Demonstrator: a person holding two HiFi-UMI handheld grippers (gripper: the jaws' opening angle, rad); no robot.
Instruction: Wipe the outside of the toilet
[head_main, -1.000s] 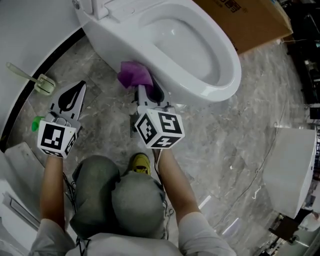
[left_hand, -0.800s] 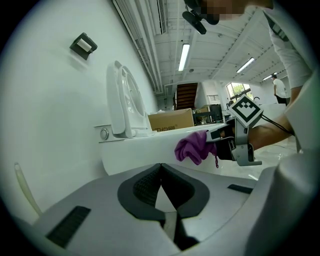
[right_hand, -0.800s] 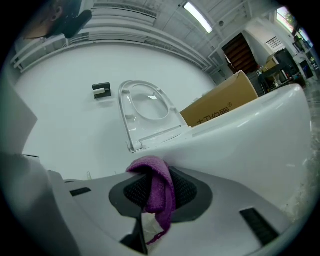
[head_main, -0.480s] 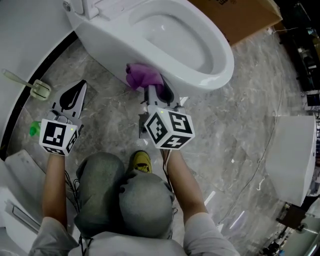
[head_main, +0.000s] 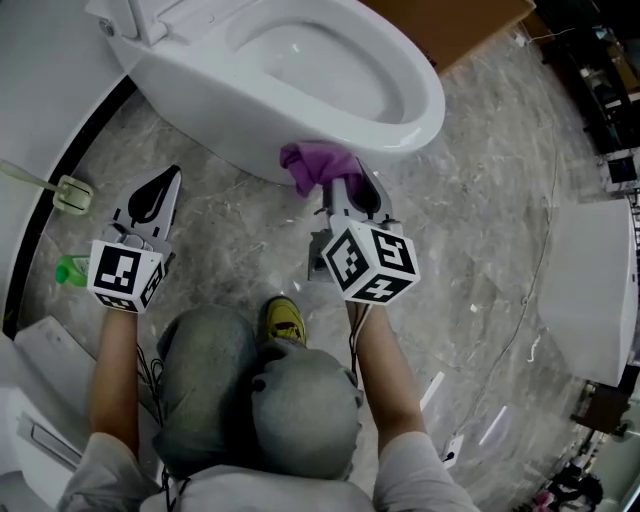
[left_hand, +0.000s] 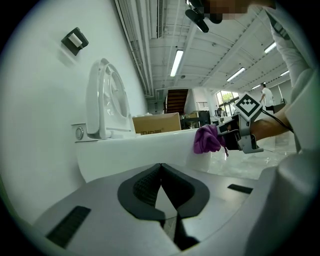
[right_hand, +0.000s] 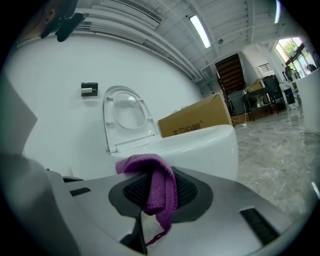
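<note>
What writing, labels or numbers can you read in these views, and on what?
Cardboard box: one line of dark print, too blurred to read.
Marker cubes on left gripper and right gripper: square markers only, no words.
No other text shows.

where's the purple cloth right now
The purple cloth is clamped in the right gripper, near the centre of the head view, held against the outer side of the white toilet bowl below its front rim.

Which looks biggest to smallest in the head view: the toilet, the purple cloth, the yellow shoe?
The toilet, by far.
Then purple cloth and yellow shoe: nearly alike, and the shoe is partly hidden: unranked.
</note>
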